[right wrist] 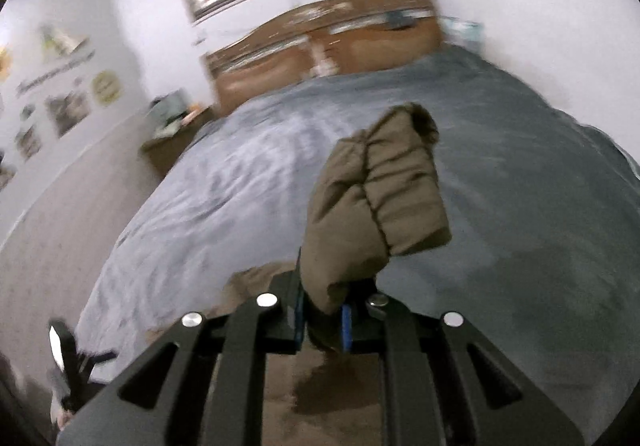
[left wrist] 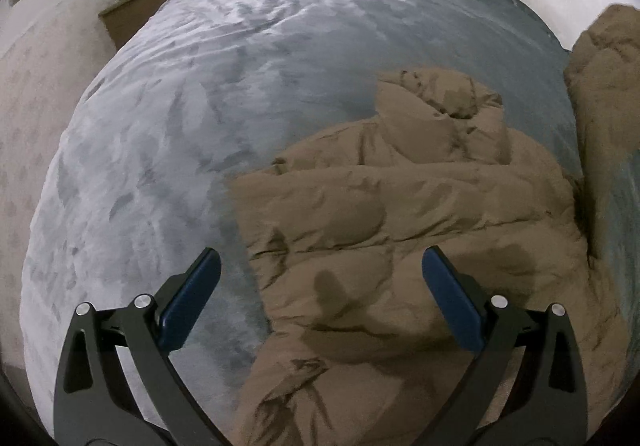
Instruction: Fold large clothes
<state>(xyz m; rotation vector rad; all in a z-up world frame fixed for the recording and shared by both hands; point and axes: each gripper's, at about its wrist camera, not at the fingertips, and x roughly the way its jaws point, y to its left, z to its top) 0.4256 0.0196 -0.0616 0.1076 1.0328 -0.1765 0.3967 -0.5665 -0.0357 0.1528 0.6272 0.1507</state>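
My right claw [right wrist: 322, 320] grips the brown quilted puffer coat's [left wrist: 400, 246] sleeve [right wrist: 376, 197]; my left claw [left wrist: 320, 278], spread open, should pin the body while I lay it across.

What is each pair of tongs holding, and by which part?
Right tongs clamp the brown puffer jacket by a sleeve end. Left tongs hold nothing.
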